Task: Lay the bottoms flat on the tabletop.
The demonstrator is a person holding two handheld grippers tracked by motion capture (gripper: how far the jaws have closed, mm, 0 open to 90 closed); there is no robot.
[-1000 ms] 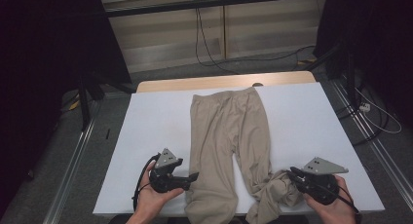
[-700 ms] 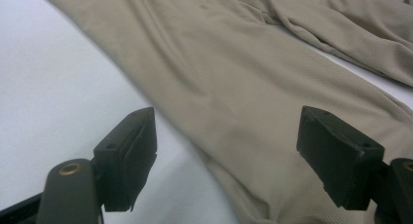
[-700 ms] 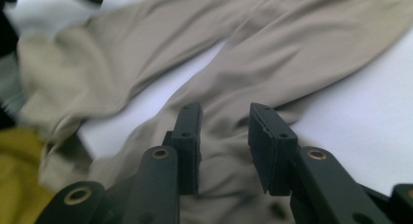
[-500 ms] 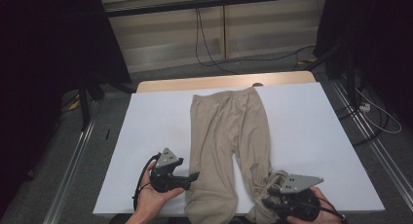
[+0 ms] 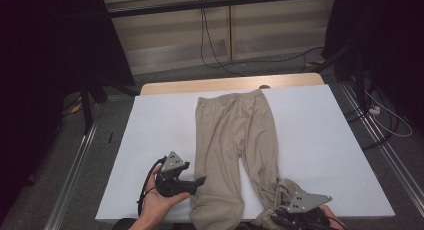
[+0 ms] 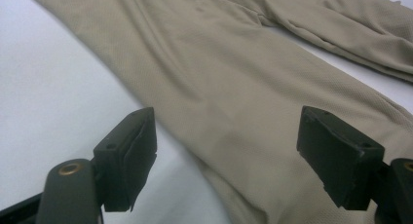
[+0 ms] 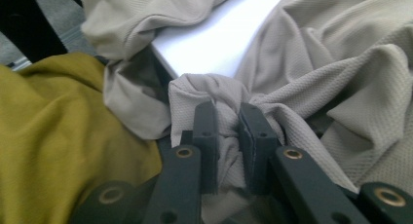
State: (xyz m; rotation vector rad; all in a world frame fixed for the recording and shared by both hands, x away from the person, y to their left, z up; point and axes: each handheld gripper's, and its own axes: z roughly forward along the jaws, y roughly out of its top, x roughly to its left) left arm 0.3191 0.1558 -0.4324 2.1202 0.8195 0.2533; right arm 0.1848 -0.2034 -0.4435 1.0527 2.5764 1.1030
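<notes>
Beige knit trousers (image 5: 232, 140) lie on the white table (image 5: 150, 140); the right gripper (image 7: 228, 136), jaws just closing, pinches their bunched hem, apparently; the left gripper (image 6: 226, 160) stands spread.

A white tabletop (image 5: 150, 140) carried the scene, with a strip of bare light wood (image 5: 220, 84) showing along its far edge. One garment lay directly on it: a pair of beige trousers (image 5: 227, 135), spread lengthwise down the middle. Their waistband lay at the far edge, just touching the wooden strip. One leg ran flat and straight to the near edge and hung slightly over it. The other leg lay smooth for most of its length, then bunched into crumpled folds (image 5: 280, 192) at the near edge, toward the near right corner, spilling past the tabletop's rim there.
</notes>
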